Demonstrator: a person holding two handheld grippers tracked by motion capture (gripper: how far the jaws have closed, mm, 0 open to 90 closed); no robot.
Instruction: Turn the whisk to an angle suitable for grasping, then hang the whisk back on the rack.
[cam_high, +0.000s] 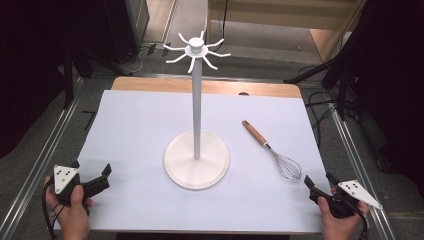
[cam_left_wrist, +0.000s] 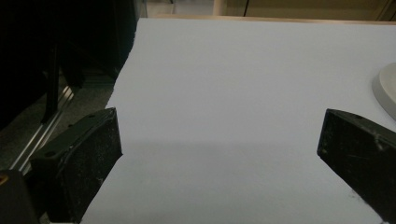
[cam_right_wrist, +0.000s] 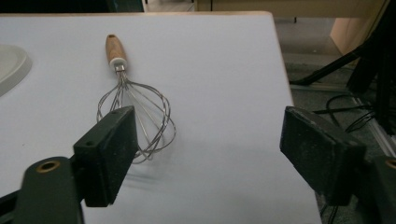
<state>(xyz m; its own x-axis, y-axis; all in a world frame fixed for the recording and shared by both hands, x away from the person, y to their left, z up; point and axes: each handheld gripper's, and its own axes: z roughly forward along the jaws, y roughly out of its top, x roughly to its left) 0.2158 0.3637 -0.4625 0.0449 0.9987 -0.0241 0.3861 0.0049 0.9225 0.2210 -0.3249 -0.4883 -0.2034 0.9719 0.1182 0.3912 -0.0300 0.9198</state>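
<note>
A white stand (cam_high: 196, 100) with a round base (cam_high: 180, 167) and hooks at its top rises from the middle of the white table (cam_high: 140, 125). Right of it lies a wire whisk (cam_high: 272, 150) with a wooden handle, its wires towards me. My right gripper (cam_high: 320, 181) is held near the front right corner, just behind the whisk's wires, open and empty. From the right gripper view the whisk (cam_right_wrist: 133, 107) lies ahead of the left jaw, with my right gripper (cam_right_wrist: 210, 140) wide apart. My left gripper (cam_high: 92, 172) rests open at the front left; its own view shows my left gripper (cam_left_wrist: 219, 140) over bare table.
The table's wooden back edge (cam_high: 210, 86) lies beyond the stand. Metal rails (cam_high: 40, 160) run along both sides of the table. Dark tripod legs and cables (cam_high: 340, 95) stand off the right side. The stand's base rim (cam_left_wrist: 386, 88) shows at the right of the left gripper view.
</note>
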